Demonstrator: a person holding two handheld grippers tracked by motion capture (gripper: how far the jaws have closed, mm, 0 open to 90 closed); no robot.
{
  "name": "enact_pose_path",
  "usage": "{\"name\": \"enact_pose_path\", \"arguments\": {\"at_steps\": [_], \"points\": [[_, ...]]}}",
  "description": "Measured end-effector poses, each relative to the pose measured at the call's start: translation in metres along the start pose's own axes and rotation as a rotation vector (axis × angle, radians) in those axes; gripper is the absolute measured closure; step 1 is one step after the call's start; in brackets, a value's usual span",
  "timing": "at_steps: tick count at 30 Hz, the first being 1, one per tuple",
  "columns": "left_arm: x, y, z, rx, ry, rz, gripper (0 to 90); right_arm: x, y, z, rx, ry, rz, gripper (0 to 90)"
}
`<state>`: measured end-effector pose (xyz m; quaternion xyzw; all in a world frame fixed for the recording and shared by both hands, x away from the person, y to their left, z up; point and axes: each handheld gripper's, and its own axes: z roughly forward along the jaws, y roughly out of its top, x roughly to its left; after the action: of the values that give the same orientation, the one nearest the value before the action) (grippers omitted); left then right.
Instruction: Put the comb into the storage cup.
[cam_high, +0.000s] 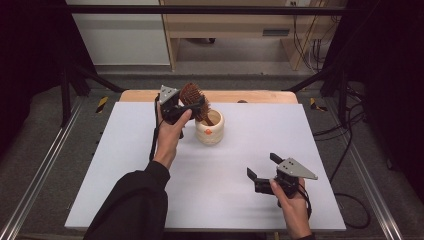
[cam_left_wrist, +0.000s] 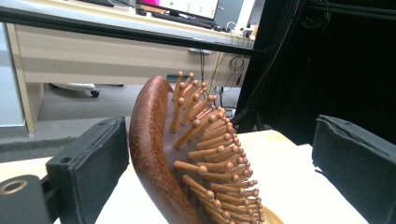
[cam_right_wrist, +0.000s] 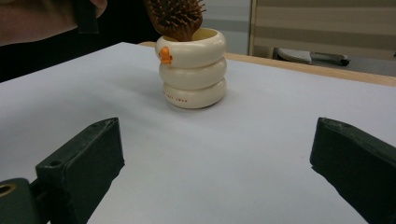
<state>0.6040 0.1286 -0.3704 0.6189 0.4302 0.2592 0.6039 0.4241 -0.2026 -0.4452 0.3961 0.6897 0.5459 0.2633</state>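
Note:
A brown wooden hairbrush (cam_high: 190, 93) stands handle-down in a cream ringed cup (cam_high: 210, 128) at the back middle of the white table surface (cam_high: 150, 165). My left gripper (cam_high: 191, 105) is raised beside the cup and open, its jaws on either side of the brush head. In the left gripper view the brush (cam_left_wrist: 187, 154) has its smooth back close to one jaw, and the bristles face the far jaw across a wide gap. My right gripper (cam_high: 263, 166) rests low at the front right, open and holding nothing. It faces the cup (cam_right_wrist: 192, 74) and brush (cam_right_wrist: 175, 16).
The cup carries a small orange mark (cam_right_wrist: 165, 55). A wooden table edge (cam_high: 260, 96) runs behind the white surface. Metal frame rails (cam_high: 35, 175) flank the table, cables (cam_high: 345, 145) trail on the right floor, and a desk (cam_high: 225, 30) stands behind.

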Motion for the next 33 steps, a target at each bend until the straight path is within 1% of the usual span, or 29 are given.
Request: {"name": "enact_pose_path", "arguments": {"at_steps": [18,24,33], "points": [[-0.0013,-0.0009,-0.0017,-0.019,0.001,0.020,4.2,0.0003,0.0000,0.0003,0.001,0.002,0.002,2.9],[-0.0035,-0.0006,-0.0027,-0.016,0.003,0.047,4.2,0.0005,0.0000,0.0003,0.001,0.002,0.003,2.9],[-0.0049,-0.0014,-0.0050,-0.015,0.006,0.066,4.0,0.0004,0.0000,0.0003,0.002,0.003,0.003,2.9]]}}
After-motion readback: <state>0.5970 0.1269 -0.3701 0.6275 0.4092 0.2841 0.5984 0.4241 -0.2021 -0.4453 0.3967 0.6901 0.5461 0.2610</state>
